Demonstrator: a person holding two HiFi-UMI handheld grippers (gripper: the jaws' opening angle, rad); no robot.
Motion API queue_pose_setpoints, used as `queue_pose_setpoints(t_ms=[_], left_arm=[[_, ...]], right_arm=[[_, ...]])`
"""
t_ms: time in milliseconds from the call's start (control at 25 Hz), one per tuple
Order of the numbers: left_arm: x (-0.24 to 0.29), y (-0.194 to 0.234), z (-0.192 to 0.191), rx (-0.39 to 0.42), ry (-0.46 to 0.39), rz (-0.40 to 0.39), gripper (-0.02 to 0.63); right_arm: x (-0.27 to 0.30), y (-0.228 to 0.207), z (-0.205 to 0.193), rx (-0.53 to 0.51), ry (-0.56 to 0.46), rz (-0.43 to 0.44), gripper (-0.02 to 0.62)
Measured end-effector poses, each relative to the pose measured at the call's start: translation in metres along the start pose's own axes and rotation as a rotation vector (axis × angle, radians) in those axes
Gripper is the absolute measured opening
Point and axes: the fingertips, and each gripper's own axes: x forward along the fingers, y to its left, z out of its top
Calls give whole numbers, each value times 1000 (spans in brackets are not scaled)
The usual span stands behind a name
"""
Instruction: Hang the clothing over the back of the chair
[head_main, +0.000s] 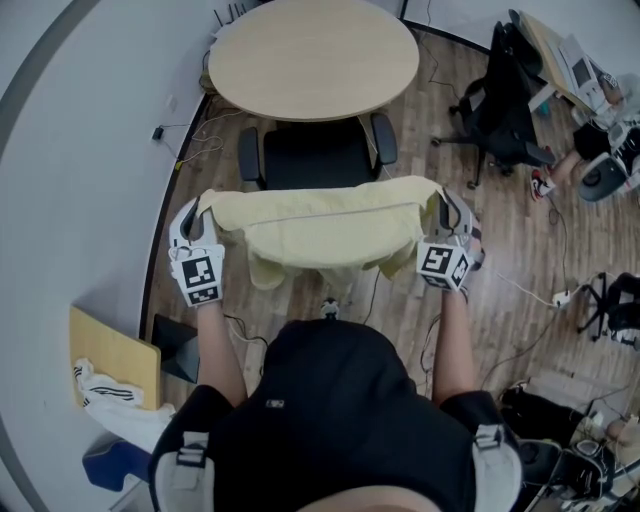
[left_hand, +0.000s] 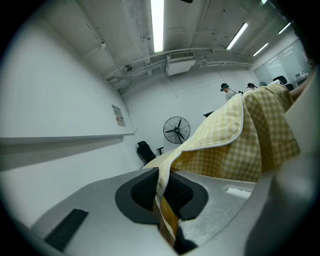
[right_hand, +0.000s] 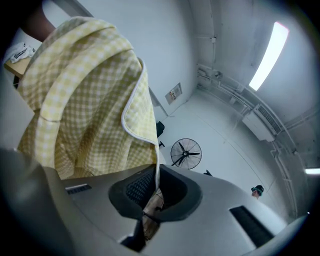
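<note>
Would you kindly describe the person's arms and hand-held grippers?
The left hand-held gripper and right hand-held gripper are pale grey, each with a cube of black-and-white square markers and dark mesh-textured pads. The person wears a black short-sleeved top with grey shoulder straps; forearms are bare.

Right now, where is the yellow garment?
Head view, centre: the yellow garment hangs stretched between the left gripper and right gripper, on the near side of the black chair.

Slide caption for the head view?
Yellow garment held spread by left gripper and right gripper, near black chair.
</note>
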Motion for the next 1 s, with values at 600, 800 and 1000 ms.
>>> queue_pose_setpoints(t_ms=[600, 800, 1000], left_arm=[[-34, -24, -9, 60, -2, -22, 48], [-54, -30, -9, 57, -2, -24, 67], [-72, -40, -6, 47, 6, -22, 67]], right_arm=[[-24, 32, -8, 38, -12, 107, 47], [-41, 38, -20, 48, -4, 127, 60], [-60, 37, -29, 42, 4, 141, 60]])
